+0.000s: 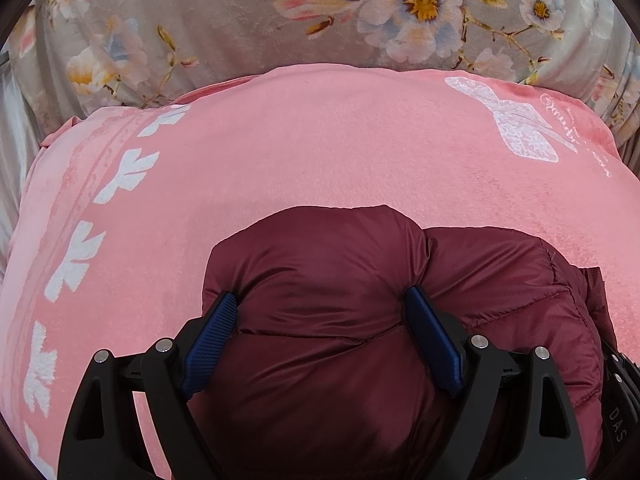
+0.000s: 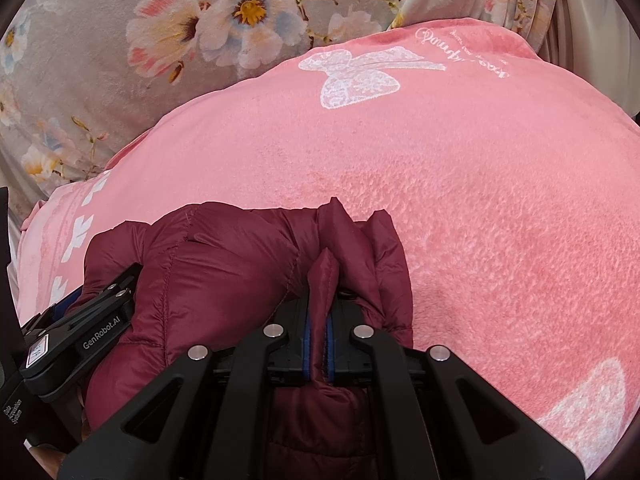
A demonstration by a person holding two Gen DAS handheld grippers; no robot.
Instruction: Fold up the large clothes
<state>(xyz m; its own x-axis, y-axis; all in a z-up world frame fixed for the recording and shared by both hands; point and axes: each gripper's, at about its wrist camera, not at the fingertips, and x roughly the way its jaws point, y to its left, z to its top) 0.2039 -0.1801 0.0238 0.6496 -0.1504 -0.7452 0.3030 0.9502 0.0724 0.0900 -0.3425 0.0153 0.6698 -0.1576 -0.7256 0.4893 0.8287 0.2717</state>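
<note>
holding a bunched maroon puffer jacket [image 1: 320,280] between them, both tools are working at the near edge of a pink blanket [image 1: 320,140] that is lying spread over a floral bedcover [image 1: 180,20]. the left hand-held gripper [image 1: 320,308] is straddling a fat quilted bulge with its blue pads [image 1: 212,332] set wide and pressing in on either side, so it seems to be grasping that bulk. the right hand-held gripper [image 2: 318,320] is clenched tight on a thin ridge of the same jacket, just beside the other tool. judging by the crumpled heap, the folding is looking barely begun: nothing is lying flat yet, no neat crease is showing, and spreading the garment out on the blanket is probably still to come.
</note>
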